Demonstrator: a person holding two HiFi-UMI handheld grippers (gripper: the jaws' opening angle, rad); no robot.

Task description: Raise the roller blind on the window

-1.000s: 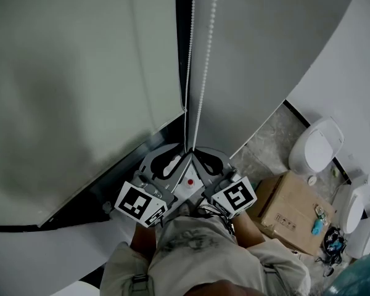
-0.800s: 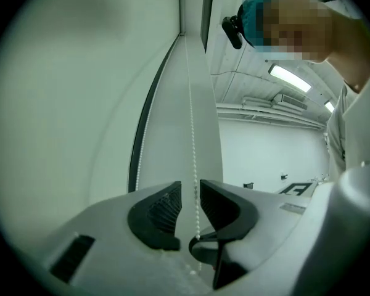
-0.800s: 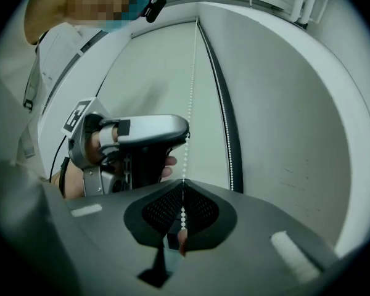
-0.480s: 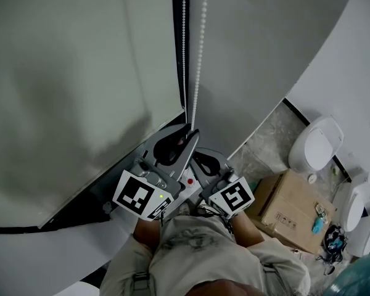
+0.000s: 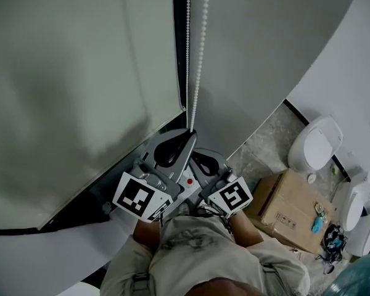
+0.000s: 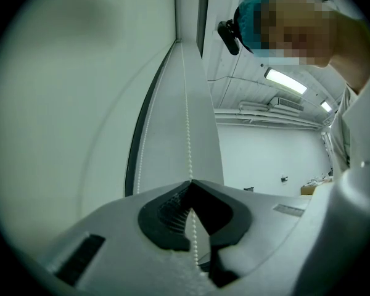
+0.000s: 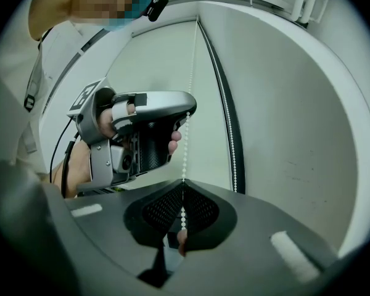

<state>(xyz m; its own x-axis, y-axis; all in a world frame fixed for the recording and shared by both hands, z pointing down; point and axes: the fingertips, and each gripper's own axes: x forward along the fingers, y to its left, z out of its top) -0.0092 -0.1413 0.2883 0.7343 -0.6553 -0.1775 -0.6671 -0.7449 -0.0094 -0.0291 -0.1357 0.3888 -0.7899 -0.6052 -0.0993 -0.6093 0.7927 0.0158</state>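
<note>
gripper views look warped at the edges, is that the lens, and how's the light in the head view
Left gripper view: fisheye with a black rim, bowing the edge of the blind; the ceiling light glares. Right gripper view: same bowing of the dark window frame, bead chain sharp. Head view: dim, grey, soft shadows on the blind, no motion blur.

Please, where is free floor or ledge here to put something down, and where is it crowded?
Free: the stone floor between the right blind and the box, and the white ledge left of the person. Crowded: the right edge, with the box, white fixtures and cables.
</note>
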